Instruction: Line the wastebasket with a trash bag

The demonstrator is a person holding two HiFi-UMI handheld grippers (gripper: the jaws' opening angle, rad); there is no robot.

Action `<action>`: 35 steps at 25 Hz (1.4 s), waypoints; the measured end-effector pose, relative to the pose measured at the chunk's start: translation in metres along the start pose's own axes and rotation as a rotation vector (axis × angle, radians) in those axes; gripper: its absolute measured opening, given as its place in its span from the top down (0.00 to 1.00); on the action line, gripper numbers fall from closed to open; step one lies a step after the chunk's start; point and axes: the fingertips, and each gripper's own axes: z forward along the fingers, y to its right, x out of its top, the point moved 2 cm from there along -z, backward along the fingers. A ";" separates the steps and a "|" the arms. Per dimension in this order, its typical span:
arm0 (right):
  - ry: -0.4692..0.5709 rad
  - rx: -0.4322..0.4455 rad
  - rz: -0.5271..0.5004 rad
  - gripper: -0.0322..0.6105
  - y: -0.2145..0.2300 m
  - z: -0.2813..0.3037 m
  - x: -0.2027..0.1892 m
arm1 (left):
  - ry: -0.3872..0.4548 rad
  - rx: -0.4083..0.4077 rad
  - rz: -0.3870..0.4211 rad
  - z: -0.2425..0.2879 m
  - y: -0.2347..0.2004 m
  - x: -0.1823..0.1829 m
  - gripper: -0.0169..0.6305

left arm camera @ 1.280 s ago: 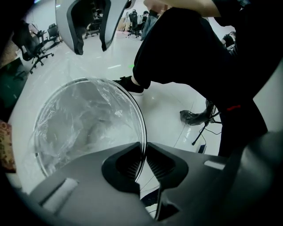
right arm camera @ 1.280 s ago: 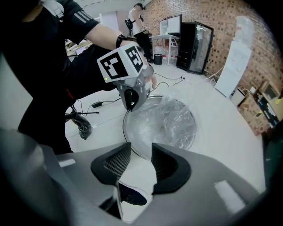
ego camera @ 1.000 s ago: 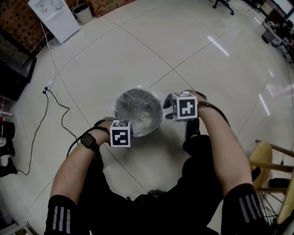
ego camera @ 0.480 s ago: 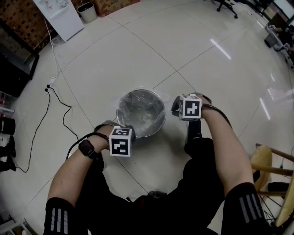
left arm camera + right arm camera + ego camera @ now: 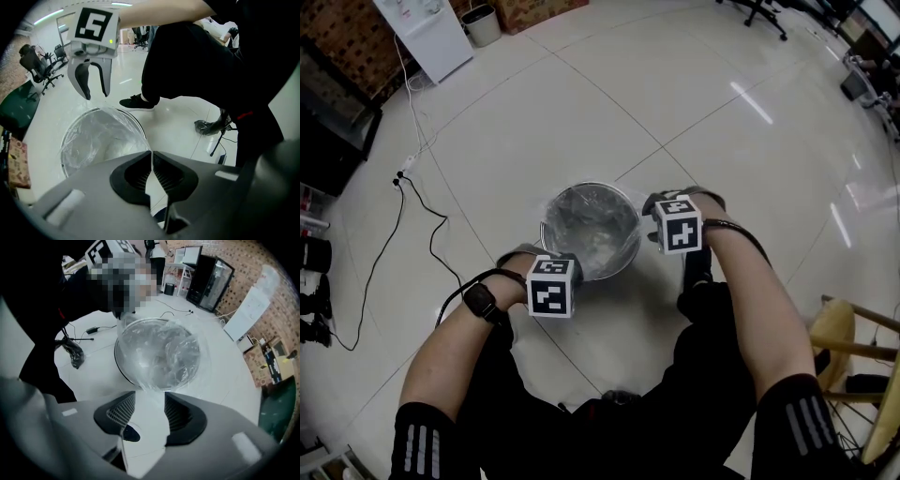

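The round metal wastebasket (image 5: 589, 230) stands on the floor with a clear trash bag (image 5: 581, 234) inside, its film draped over the rim. My left gripper (image 5: 151, 161) hangs over the near-left rim, shut on a thin edge of the bag (image 5: 101, 140) that stretches up to the jaws. My right gripper (image 5: 150, 413) is over the right rim. Its jaws have just been opening and stand apart. A flap of the bag (image 5: 157, 357) hangs loose in the gap, untouched by the pads. The left gripper view shows the right gripper (image 5: 97, 95) spread above the far rim.
My dark-trousered legs (image 5: 703, 375) stand just behind the basket. A wooden chair (image 5: 853, 337) is at the right. A cable (image 5: 422, 225) runs along the floor at the left, with a white cabinet (image 5: 422, 33) and small bin (image 5: 481, 23) far off. A crumpled black thing (image 5: 72, 352) lies near my foot.
The left gripper has lifted a little at the near-left rim. The right gripper's cube has turned slightly and sunk towards the right rim.
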 end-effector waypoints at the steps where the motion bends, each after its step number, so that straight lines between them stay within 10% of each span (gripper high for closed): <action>1: -0.016 -0.009 -0.001 0.63 0.001 0.006 -0.004 | 0.005 0.002 -0.002 -0.001 -0.001 0.001 0.96; 7: 0.004 0.047 0.082 0.94 -0.005 0.018 -0.015 | 0.002 0.010 -0.023 -0.003 0.003 -0.006 0.96; 19: -0.032 0.365 0.165 0.94 -0.066 0.042 -0.021 | -0.013 -0.050 -0.050 0.027 0.036 -0.020 0.96; 35: 0.034 0.348 0.324 0.85 -0.062 0.080 -0.014 | -0.038 -0.002 -0.171 0.071 0.023 -0.071 0.82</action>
